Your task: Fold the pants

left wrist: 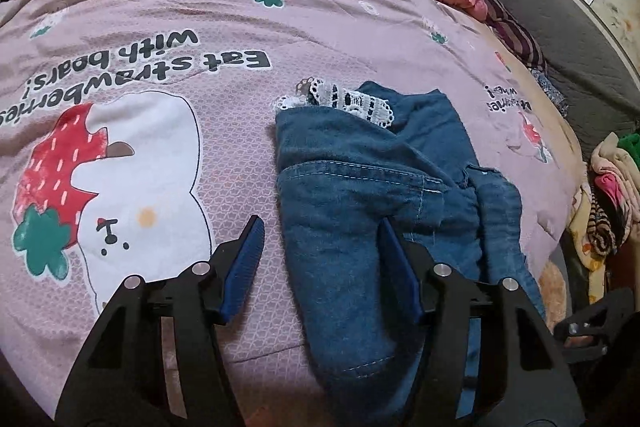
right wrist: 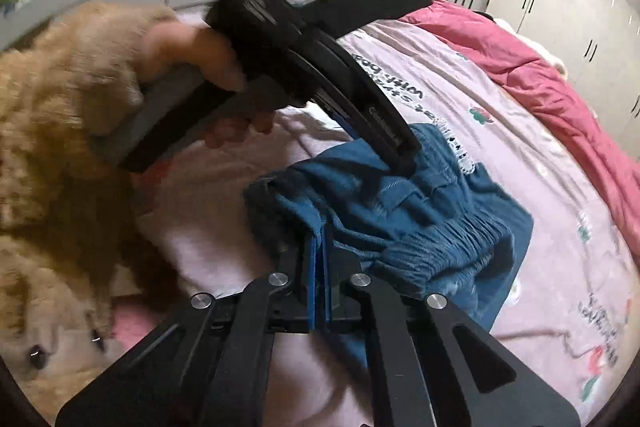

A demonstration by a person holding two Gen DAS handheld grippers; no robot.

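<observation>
We see the blue pants lying bunched on the pink bed cover, at about 3 o'clock of the bear print. Our left gripper is spread over one edge. Our right gripper is pressed together, pinching the pants' edge.

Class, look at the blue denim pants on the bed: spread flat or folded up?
Folded up: the pants lie bunched in layers, lace trim tucked between them.
</observation>
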